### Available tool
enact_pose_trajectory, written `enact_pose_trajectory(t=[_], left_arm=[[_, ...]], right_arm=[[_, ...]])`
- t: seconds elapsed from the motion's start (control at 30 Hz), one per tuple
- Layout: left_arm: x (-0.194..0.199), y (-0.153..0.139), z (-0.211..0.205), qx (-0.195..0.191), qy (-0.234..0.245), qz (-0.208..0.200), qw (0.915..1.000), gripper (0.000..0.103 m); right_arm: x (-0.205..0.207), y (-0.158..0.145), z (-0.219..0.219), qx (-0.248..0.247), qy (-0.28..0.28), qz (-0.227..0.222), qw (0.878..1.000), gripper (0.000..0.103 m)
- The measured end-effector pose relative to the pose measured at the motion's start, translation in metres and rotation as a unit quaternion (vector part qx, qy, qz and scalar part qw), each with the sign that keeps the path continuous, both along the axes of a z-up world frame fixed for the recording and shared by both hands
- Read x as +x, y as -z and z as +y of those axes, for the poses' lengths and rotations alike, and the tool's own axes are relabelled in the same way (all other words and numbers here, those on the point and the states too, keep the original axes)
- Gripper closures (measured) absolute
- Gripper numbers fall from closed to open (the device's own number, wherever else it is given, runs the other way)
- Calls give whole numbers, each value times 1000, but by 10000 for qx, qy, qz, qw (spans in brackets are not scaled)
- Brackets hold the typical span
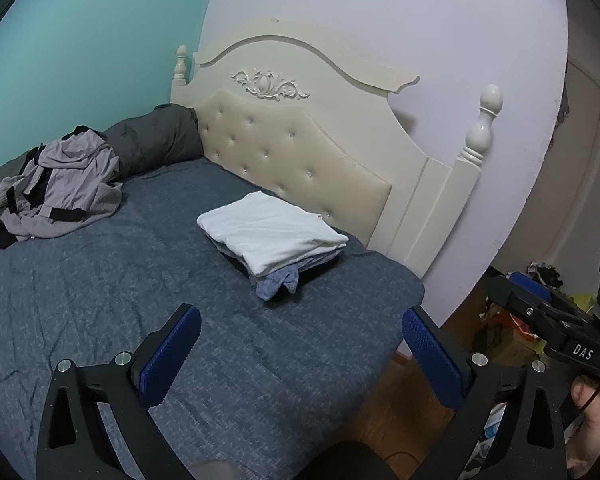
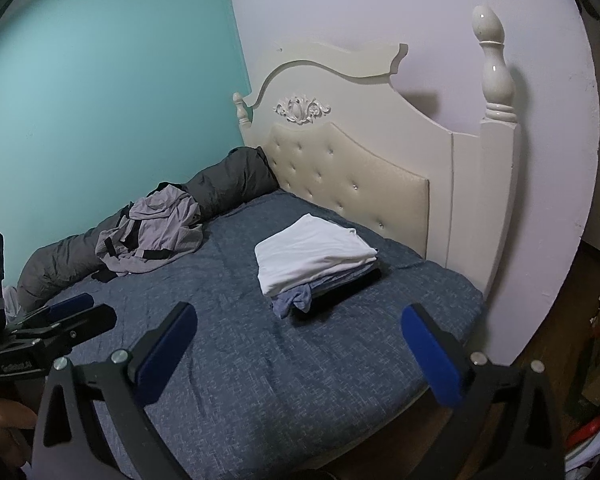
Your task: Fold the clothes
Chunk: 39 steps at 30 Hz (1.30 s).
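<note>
A stack of folded clothes (image 1: 274, 236) with a white piece on top lies on the blue bed near the headboard; it also shows in the right wrist view (image 2: 314, 254). A crumpled pile of grey and black clothes (image 1: 60, 188) lies at the far left by the teal wall, also in the right wrist view (image 2: 152, 236). My left gripper (image 1: 302, 354) is open and empty above the bed's near part. My right gripper (image 2: 300, 354) is open and empty above the bed, short of the stack. Each gripper shows at the edge of the other's view.
A cream tufted headboard (image 1: 296, 156) with posts stands behind the stack. A dark grey rolled duvet (image 1: 152, 140) lies along the teal wall. The blue bedspread (image 1: 100, 304) covers the bed. Clutter sits on the wooden floor at the right (image 1: 512, 336).
</note>
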State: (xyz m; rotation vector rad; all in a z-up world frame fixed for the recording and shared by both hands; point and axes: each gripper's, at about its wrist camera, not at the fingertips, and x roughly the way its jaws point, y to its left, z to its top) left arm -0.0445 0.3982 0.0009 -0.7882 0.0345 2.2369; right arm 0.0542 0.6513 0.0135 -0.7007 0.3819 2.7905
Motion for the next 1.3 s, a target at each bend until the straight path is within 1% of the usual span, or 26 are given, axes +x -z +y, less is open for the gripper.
enact_pose_trajectory(t=[0.17,0.53,0.67,1.0,1.17,1.3], left_arm=[[4,2,-5,-27,-22,6,10000,0],[14,1,-13,-78,-56,142,9999,0],[16,4,-17,-33,-75,80,9999,0],[22,8,-20,-87,-114,184,9997,0],[25,11,-19,-83,-89,172,9998,0],[27,12,-19,-97,-97,162,9998,0]], right_arm=[[8,4,-5,47,75,36,10000,0],[20,13,-9,68,131,-38,9999,0],[23,14,-11,95,136,-28,9999,0],[27,15,-17,191,163,30,9997,0],[28,14,-18,184,179,53,9997,0],[29,13,-21,281,170,78,9994,0]])
